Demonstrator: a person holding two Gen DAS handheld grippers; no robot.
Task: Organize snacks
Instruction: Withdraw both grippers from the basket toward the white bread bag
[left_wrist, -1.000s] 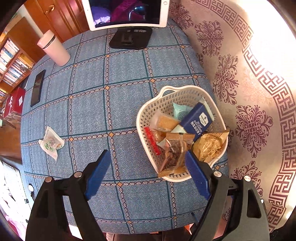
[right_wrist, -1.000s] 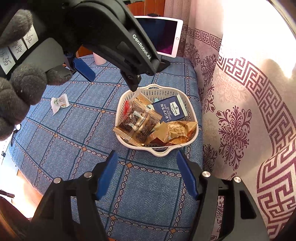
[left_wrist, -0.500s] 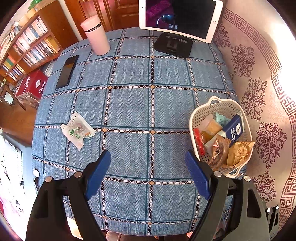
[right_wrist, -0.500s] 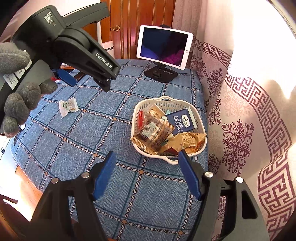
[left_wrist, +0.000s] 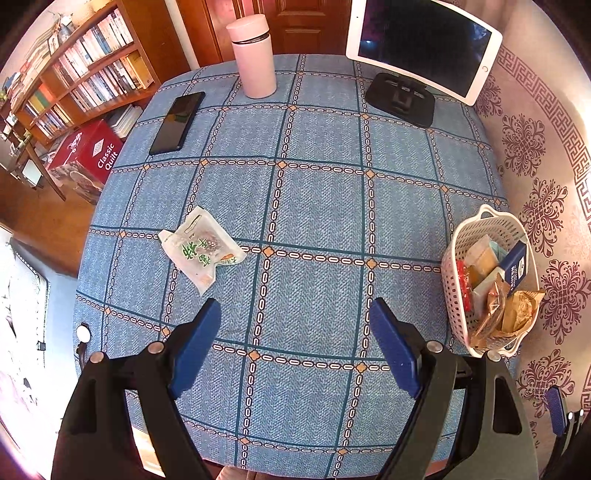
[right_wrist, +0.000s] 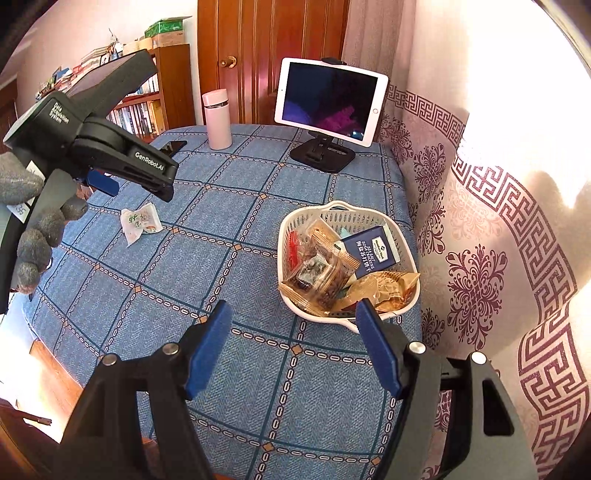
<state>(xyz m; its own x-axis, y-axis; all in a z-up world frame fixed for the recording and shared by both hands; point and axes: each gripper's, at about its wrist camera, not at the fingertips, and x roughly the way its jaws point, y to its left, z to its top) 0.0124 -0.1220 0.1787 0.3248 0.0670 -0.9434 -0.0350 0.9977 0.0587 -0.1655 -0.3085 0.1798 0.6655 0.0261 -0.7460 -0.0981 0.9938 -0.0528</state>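
A white perforated basket at the table's right edge holds several snack packets, among them a dark blue box. One white and green snack packet lies alone on the blue checked cloth at the left. My left gripper hangs open above the cloth, a little right of and nearer than that packet, with nothing between its blue pads. My right gripper stands open and empty over the cloth just in front of the basket. In the right wrist view the left gripper is held by a grey-gloved hand.
At the back of the table stand a pink tumbler and a tablet on a black stand. A black phone lies back left. A patterned curtain hangs right; a bookshelf stands left.
My left gripper has swung left from over the basket toward the lone packet, rolling as it went. The right gripper has drawn back a little from the basket and its jaws stand slightly wider.
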